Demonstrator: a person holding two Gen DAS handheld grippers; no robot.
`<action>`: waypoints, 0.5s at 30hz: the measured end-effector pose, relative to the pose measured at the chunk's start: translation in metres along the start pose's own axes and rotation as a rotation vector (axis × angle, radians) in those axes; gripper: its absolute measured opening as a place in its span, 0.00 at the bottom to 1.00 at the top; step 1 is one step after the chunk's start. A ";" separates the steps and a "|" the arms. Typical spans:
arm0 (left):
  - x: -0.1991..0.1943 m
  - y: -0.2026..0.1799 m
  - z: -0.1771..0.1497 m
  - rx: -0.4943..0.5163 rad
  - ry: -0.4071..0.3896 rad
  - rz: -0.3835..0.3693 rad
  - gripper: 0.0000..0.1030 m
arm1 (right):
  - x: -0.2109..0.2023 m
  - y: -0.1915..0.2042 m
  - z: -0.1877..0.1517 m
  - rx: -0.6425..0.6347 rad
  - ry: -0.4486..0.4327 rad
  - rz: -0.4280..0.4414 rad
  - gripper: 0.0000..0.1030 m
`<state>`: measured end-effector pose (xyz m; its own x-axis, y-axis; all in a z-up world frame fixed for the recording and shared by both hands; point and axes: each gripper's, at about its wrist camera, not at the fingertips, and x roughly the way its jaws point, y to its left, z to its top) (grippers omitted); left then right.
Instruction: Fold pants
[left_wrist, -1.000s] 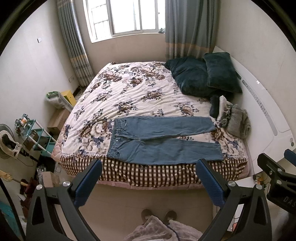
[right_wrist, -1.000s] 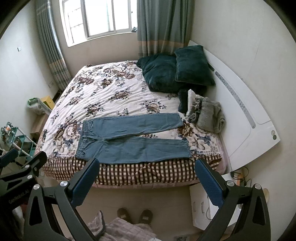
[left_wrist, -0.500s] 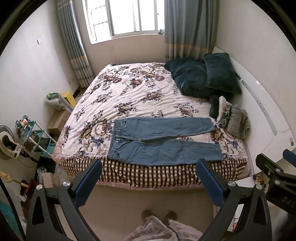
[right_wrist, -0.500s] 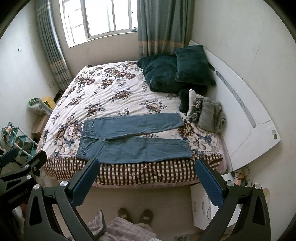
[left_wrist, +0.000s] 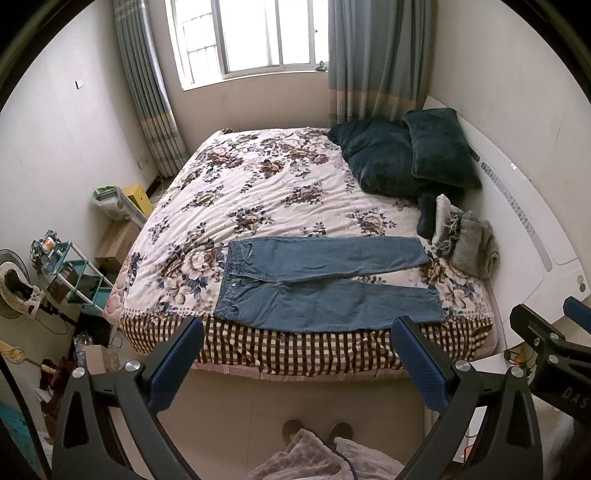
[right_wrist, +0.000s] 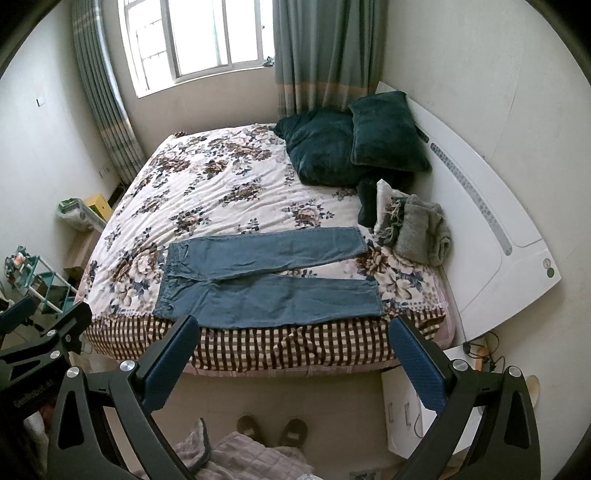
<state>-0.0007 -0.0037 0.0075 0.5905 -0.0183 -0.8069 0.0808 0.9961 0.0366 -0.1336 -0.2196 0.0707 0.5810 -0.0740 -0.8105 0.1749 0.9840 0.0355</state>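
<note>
Blue jeans (left_wrist: 325, 284) lie flat on the near side of the bed, waistband to the left, both legs spread out to the right; they also show in the right wrist view (right_wrist: 269, 280). My left gripper (left_wrist: 299, 362) is open and empty, held high above the floor in front of the bed's near edge. My right gripper (right_wrist: 295, 360) is open and empty too, at a similar height and distance. Neither gripper touches the jeans.
The bed has a floral quilt (left_wrist: 266, 192) with a checked edge (left_wrist: 295, 347). Dark green pillows (left_wrist: 406, 155) and folded grey cloths (left_wrist: 472, 247) lie by the white headboard (left_wrist: 524, 229). A shelf rack (left_wrist: 70, 273) and boxes stand at left. A white box (right_wrist: 406, 413) stands at right. My slippered feet (left_wrist: 314, 432) are below.
Both views have shifted slightly, with the bed sitting a little lower in frame. The jeans have not moved and both grippers stay open.
</note>
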 end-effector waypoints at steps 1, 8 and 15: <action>0.000 0.000 0.000 -0.001 0.000 0.000 1.00 | 0.000 0.000 0.000 -0.001 0.000 -0.001 1.00; 0.000 0.000 -0.001 -0.001 -0.001 0.000 1.00 | 0.000 0.000 0.000 -0.002 -0.001 0.002 1.00; -0.001 0.001 -0.001 -0.002 -0.005 0.000 1.00 | -0.002 0.000 0.000 -0.001 -0.003 0.006 1.00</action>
<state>-0.0022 -0.0029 0.0072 0.5941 -0.0185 -0.8042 0.0790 0.9962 0.0354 -0.1348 -0.2197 0.0724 0.5843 -0.0685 -0.8086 0.1707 0.9845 0.0399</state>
